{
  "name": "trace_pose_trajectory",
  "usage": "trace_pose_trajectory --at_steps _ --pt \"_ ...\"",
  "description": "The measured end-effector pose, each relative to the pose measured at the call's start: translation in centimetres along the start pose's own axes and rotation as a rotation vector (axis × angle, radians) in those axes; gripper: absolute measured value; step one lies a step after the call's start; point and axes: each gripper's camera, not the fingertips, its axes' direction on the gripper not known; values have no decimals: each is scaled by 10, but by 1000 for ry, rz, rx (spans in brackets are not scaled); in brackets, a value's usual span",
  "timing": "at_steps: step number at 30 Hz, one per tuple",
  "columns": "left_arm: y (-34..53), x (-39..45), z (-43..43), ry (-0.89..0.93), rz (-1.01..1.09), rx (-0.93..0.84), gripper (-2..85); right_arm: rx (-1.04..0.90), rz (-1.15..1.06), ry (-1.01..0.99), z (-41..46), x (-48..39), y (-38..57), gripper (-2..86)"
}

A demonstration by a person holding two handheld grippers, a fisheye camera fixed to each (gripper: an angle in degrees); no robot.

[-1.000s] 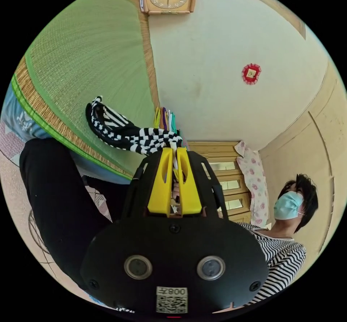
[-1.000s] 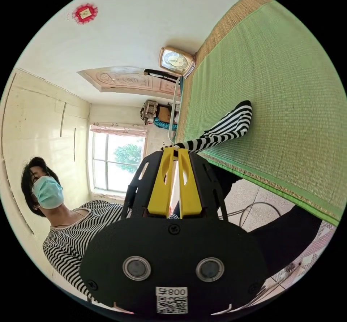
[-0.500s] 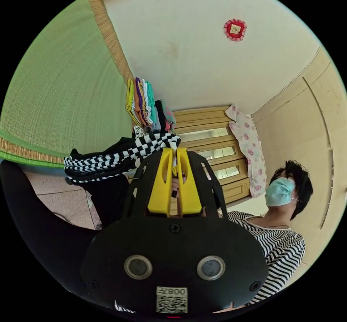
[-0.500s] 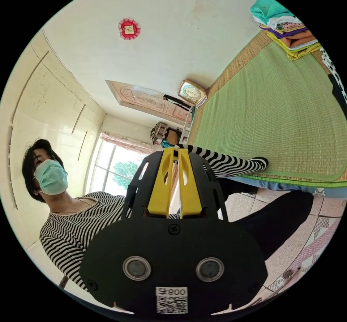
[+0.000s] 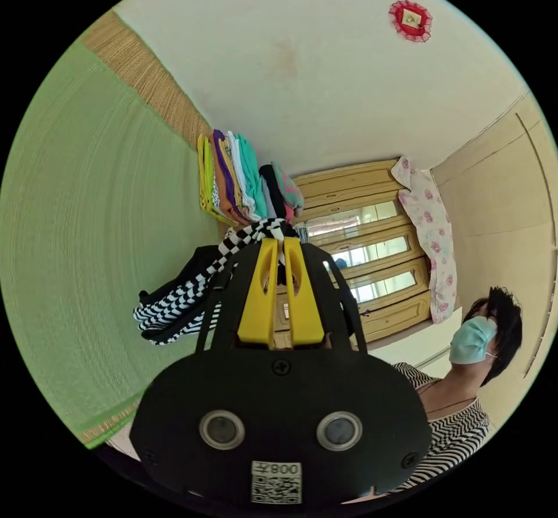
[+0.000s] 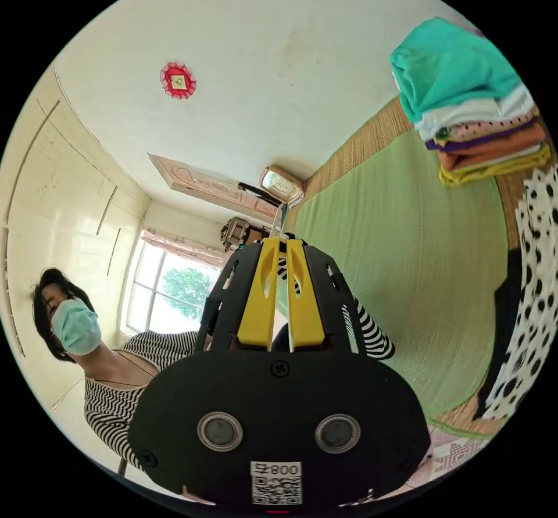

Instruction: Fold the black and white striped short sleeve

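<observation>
Striped black-and-white shirt (image 5: 174, 308) hangs over the green mat (image 5: 87, 239), pinched in closed left gripper (image 5: 283, 243) and closed right gripper (image 6: 282, 242); folded clothes stack (image 5: 244, 184) stands behind.

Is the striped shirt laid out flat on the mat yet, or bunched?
Bunched: the striped shirt hangs off the left gripper in loose folds above the green mat, not spread flat.
</observation>
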Motion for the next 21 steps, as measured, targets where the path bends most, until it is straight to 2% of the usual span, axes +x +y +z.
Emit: trace_pose_trajectory --at_steps 6,11,15,21 --pt "-145 97 93 -14 315 75 20 75 -231 104 -63 -86 -189 17" --pt "-200 140 189 -9 483 57 20 171 -338 272 -137 -132 -243 17" --pt "-216 101 291 16 391 -28 20 180 -223 449 -179 -73 -239 16" --pt "-197 15 412 -74 174 -249 20 188 164 453 -214 100 -180 6"
